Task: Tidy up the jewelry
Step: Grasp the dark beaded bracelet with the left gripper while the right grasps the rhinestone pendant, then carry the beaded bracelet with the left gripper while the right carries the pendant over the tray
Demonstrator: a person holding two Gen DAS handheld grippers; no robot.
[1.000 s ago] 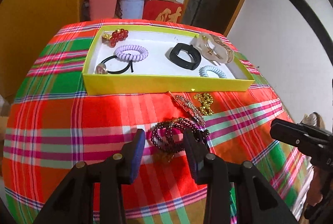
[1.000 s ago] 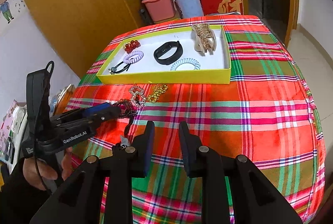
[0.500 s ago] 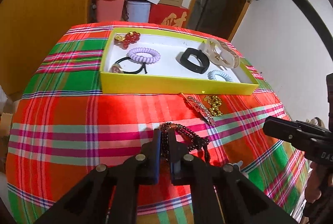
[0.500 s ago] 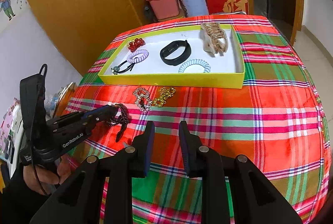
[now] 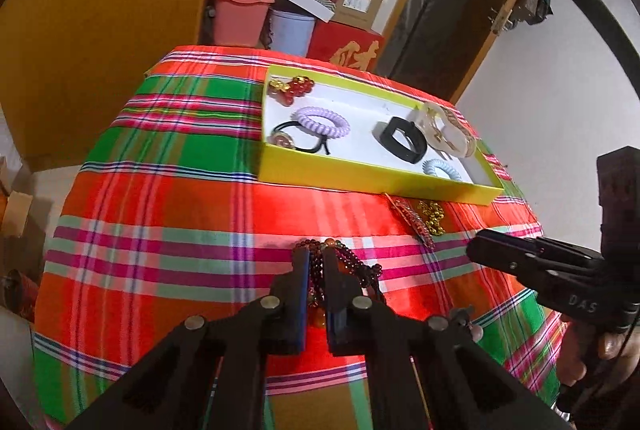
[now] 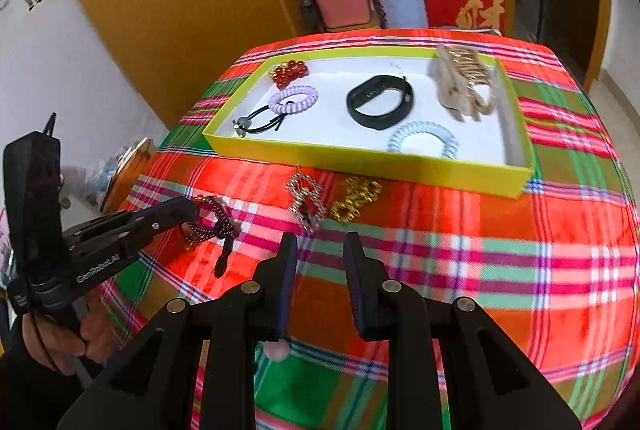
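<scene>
On the plaid tablecloth [image 5: 160, 158] the left gripper [image 5: 316, 262] pinches the dark beaded bracelet [image 6: 212, 220], next to lift it into the yellow tray [image 5: 360, 178], while the right gripper [image 6: 320, 250] hovers apart.

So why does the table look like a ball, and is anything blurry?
Fisheye lens: in both views the tablecloth bulges and dark corners ring the frame. Left wrist view: the yellow tray looks skewed. Right wrist view: the silver brooch is slightly soft; no strong glare.

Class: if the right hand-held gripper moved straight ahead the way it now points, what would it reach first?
Probably the silver rhinestone clip on the tablecloth, just beyond the open right hand-held gripper; the gold chain lies beside it. Depth is hard to judge.
</scene>
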